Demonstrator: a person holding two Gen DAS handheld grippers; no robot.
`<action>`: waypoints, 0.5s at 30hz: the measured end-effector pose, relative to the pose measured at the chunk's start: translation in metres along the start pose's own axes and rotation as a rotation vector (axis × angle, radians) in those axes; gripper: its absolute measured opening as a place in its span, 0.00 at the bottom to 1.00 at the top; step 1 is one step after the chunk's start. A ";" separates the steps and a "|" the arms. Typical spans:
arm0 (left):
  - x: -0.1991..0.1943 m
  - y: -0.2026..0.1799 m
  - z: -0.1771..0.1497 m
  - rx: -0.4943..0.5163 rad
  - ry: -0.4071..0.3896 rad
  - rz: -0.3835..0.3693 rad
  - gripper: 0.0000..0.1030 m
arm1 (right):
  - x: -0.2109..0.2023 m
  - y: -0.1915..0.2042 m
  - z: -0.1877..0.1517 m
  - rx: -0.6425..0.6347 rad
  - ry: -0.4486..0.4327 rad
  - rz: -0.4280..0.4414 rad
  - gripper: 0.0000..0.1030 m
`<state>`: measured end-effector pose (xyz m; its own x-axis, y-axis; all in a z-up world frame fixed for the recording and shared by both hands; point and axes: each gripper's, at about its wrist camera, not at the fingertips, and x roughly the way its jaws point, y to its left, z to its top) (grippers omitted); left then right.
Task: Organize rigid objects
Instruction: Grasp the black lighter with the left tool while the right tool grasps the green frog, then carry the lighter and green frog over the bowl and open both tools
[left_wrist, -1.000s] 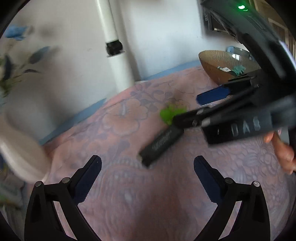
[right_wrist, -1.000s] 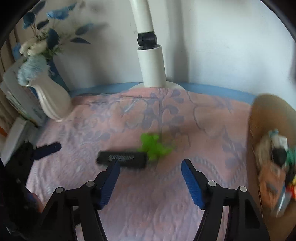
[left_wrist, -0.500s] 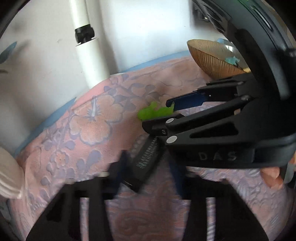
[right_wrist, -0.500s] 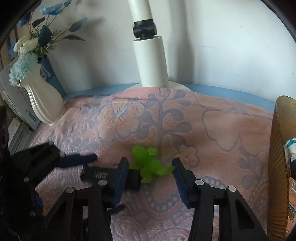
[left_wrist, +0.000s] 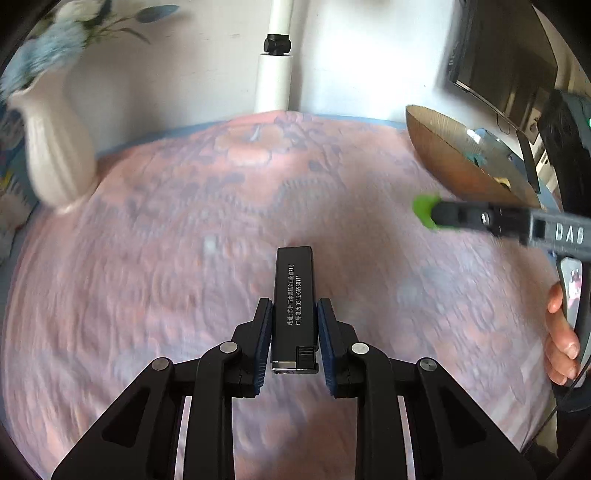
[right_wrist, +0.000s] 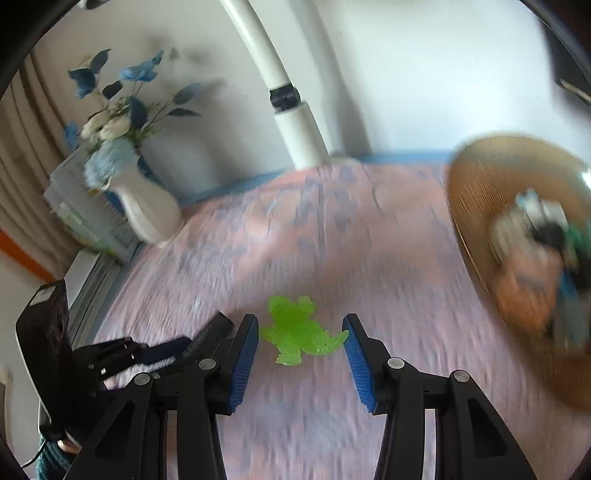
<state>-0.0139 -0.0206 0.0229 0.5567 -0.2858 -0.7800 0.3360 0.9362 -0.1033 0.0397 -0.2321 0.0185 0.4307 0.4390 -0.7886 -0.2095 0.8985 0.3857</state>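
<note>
1. The black lighter (left_wrist: 294, 306) is pinched tight between the left gripper (left_wrist: 294, 334) pads, over the middle of the pink cloth (left_wrist: 166, 258).
2. The green toy (right_wrist: 300, 335) sits between the wide-apart right gripper (right_wrist: 300, 363) pads.
3. The brown bowl (right_wrist: 476, 177) at the cloth's right edge holds blurry small things.

A white wall (right_wrist: 406, 74) backs the pink floral tablecloth (left_wrist: 184, 258), with a white vase (right_wrist: 147, 206) of blue flowers.
</note>
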 end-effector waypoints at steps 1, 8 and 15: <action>0.001 -0.002 -0.006 0.008 0.003 0.006 0.21 | -0.001 -0.001 -0.009 0.005 0.023 -0.002 0.45; 0.001 -0.014 -0.019 0.022 0.017 0.040 0.39 | 0.009 0.008 -0.047 -0.083 0.059 -0.054 0.52; 0.006 -0.008 -0.018 -0.016 -0.001 0.064 0.44 | 0.002 0.015 -0.065 -0.192 0.096 -0.031 0.74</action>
<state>-0.0269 -0.0265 0.0076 0.5770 -0.2255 -0.7850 0.2877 0.9556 -0.0631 -0.0199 -0.2180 -0.0088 0.3561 0.4011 -0.8440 -0.3644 0.8913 0.2698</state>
